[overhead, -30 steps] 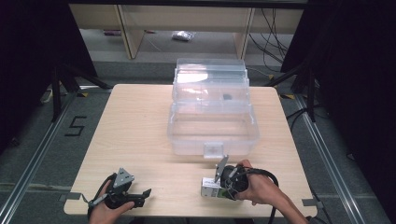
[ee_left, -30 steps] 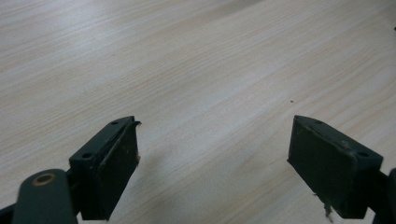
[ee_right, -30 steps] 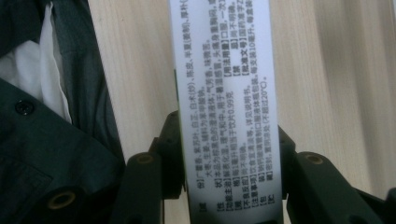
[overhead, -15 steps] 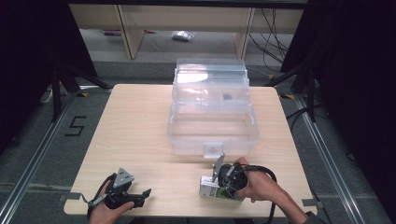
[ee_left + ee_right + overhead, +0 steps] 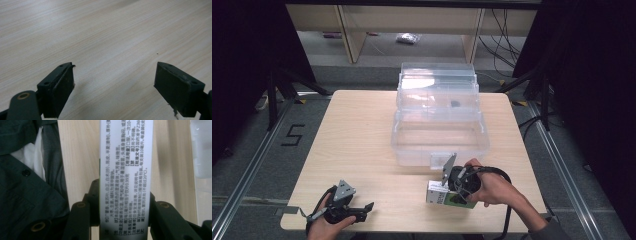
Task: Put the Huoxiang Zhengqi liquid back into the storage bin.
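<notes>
Gripping a small white-and-green box point(image 5: 446, 196) printed with dense black text, your right gripper point(image 5: 457, 181) pinches its narrow sides near the desk's point(image 5: 362, 130) front edge, just before the clear bin point(image 5: 439, 127). Your left gripper's point(image 5: 346, 207) jaws stand spread, empty.

Pale matt wood-grain table point(image 5: 362, 130); clear glossy plastic bin point(image 5: 439, 132); smooth printed cardboard box point(image 5: 125, 177).

L hand point(image 5: 324, 222) at near-left table edge, holds left gripper point(image 5: 362, 210) low & level, jaws pointing right, spread wide, nothing btwn pads point(image 5: 60, 92). R hand point(image 5: 492, 187) at near-right, forearm in from bottom edge, wraps right gripper point(image 5: 447, 192); jaws point left, clamped on both sides of white box point(image 5: 125, 182).
</notes>
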Demonstrator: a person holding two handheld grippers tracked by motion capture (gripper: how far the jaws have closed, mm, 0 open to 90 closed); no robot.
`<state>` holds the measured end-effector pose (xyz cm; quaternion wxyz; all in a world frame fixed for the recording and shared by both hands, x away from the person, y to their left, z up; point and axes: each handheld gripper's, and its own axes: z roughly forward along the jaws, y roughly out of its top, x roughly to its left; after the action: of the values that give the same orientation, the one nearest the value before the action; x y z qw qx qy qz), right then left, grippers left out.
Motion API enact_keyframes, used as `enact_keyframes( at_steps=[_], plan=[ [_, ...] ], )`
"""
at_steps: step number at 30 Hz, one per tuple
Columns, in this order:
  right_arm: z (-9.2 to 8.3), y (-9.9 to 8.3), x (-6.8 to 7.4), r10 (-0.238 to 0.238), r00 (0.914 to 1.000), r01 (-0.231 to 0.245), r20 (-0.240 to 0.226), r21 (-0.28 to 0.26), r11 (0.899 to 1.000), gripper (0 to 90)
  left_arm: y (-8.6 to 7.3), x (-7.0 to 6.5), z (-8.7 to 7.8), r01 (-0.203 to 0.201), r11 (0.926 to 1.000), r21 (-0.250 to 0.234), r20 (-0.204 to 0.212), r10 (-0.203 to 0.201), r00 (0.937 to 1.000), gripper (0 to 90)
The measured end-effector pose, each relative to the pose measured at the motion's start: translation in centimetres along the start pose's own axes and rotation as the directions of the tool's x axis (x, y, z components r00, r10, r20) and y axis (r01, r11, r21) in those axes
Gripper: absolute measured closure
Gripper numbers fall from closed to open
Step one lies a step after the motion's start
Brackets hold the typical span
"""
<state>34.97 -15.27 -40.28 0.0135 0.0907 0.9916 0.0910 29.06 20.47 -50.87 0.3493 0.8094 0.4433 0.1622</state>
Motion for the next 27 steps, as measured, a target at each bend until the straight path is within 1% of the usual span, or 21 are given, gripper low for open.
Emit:
enact_keyframes(
  at_steps=[1, 2, 3, 5, 8, 10, 11, 12, 13, 14, 15, 17, 18, 19, 20, 21, 22, 23, 24, 26, 27],
  plan=[
    [-0.1, 0.0, -0.2, -0.021, 0.9997, 0.021, -0.015, -0.018, 1.0, 64.5, 0.0, 0.0, -0.1, 0.0, 1.0, -0.002, 0.005, 0.0, 1.0, 15.5],
    [-0.4, 0.0, -0.2, -0.012, 0.9998, 0.012, -0.018, -0.018, 1.0, 64.5, 0.1, 0.2, -0.2, -0.019, 0.9997, 0.015, 0.007, 0.019, 0.9998, 15.5],
    [-0.7, 0.0, -0.6, -0.043, 0.9991, 0.043, -0.004, -0.018, 0.999, 64.5, 0.0, 0.1, -0.2, -0.016, 0.9999, 0.006, -0.006, 0.016, 0.9999, 15.5],
    [-1.2, 0.0, -0.6, -0.015, 0.9998, 0.015, -0.011, -0.025, 1.0, 64.5, 0.0, 0.2, -0.2, -0.019, 0.9997, 0.016, 0.009, 0.019, 0.9998, 15.5],
    [-2.0, 0.0, -0.8, -0.017, 0.9998, 0.016, -0.011, -0.04, 0.999, 64.5, 0.0, 0.1, -0.1, -0.016, 0.9999, 0.006, -0.001, 0.016, 0.9999, 15.5],
    [-2.7, -0.1, -1.1, 0.005, 0.9999, -0.006, -0.013, -0.049, 0.999, 64.5, 0.1, 0.2, -0.2, -0.017, 0.9997, 0.017, 0.007, 0.017, 0.9998, 15.5],
    [-3.2, -0.1, -1.6, -0.017, 0.9998, 0.016, -0.012, -0.063, 0.998, 64.5, 0.0, 0.1, -0.1, -0.008, 0.9999, 0.006, 0.008, 0.008, 0.9999, 15.5],
    [-3.2, -0.1, -1.6, -0.017, 0.9998, 0.016, -0.012, -0.063, 0.998, 64.5, 0.0, 0.1, -0.1, -0.008, 0.9999, 0.006, 0.008, 0.008, 0.9999, 15.5],
    [-3.5, -0.1, -1.6, 0.011, 0.9999, -0.012, -0.01, -0.056, 0.998, 64.5, 0.0, 0.1, -0.1, -0.016, 0.9999, 0.005, 0.004, 0.015, 0.9999, 15.5],
    [-3.7, -0.1, -1.8, 0.014, 0.9999, -0.014, -0.009, -0.055, 0.998, 64.5, 0.0, 0.2, -0.2, -0.019, 0.9997, 0.017, 0.006, 0.019, 0.9998, 15.5],
    [-3.8, -0.1, -2.1, -0.008, 0.9998, 0.007, -0.016, -0.063, 0.998, 64.5, 0.0, 0.2, -0.2, -0.016, 0.9997, 0.019, 0.009, 0.016, 0.9998, 15.5],
    [-4.4, 0.0, -2.2, 0.01, 0.9999, -0.011, -0.009, -0.06, 0.998, 64.5, 0.0, 0.1, -0.1, -0.018, 0.9998, 0.007, 0.0, 0.018, 0.9998, 15.5],
    [-4.6, 0.0, -2.5, -0.018, 0.9998, 0.017, -0.007, -0.067, 0.998, 64.5, -0.1, 0.1, -0.1, -0.007, 1.0, 0.002, 0.005, 0.007, 1.0, 15.5],
    [-5.1, 0.0, -2.7, -0.029, 0.9996, 0.029, -0.001, -0.071, 0.997, 64.5, 0.0, 0.2, -0.2, -0.018, 0.9997, 0.015, 0.005, 0.018, 0.9998, 15.5],
    [-5.5, 0.0, -2.6, -0.003, 1.0, 0.003, 0.005, -0.065, 0.998, 64.5, 0.0, 0.2, -0.2, -0.018, 0.9997, 0.015, 0.005, 0.018, 0.9998, 15.5],
    [-5.7, 0.1, -2.6, -0.004, 1.0, 0.004, 0.005, -0.065, 0.998, 64.6, 0.0, 0.2, -0.1, -0.018, 0.9998, 0.009, -0.003, 0.018, 0.9998, 15.5],
    [-6.0, 0.1, -2.7, -0.009, 1.0, 0.009, 0.005, -0.067, 0.998, 64.6, 0.0, 0.0, 0.0, 0.001, 1.0, 0.003, 0.002, -0.001, 1.0, 15.5],
    [-6.0, 0.1, -2.7, -0.009, 1.0, 0.009, 0.005, -0.067, 0.998, 64.6, 0.0, 0.0, 0.0, 0.001, 1.0, 0.003, 0.002, -0.001, 1.0, 15.5],
    [-6.6, 0.2, -3.1, -0.04, 0.9992, 0.04, 0.004, -0.078, 0.996, 64.6, 0.0, 0.1, 0.0, -0.001, 1.0, 0.005, -0.002, 0.001, 1.0, 15.5],
    [-7.0, 0.2, -3.1, -0.028, 0.9996, 0.028, 0.002, -0.076, 0.997, 64.6, 0.0, 0.2, -0.1, -0.016, 0.9998, 0.014, -0.003, 0.016, 0.9999, 15.5],
    [-7.5, 0.3, -3.4, -0.041, 0.9991, 0.042, 0.015, -0.082, 0.996, 64.6, 0.0, 0.2, -0.1, -0.018, 0.9997, 0.014, 0.002, 0.018, 0.9998, 15.5]
  ],
)
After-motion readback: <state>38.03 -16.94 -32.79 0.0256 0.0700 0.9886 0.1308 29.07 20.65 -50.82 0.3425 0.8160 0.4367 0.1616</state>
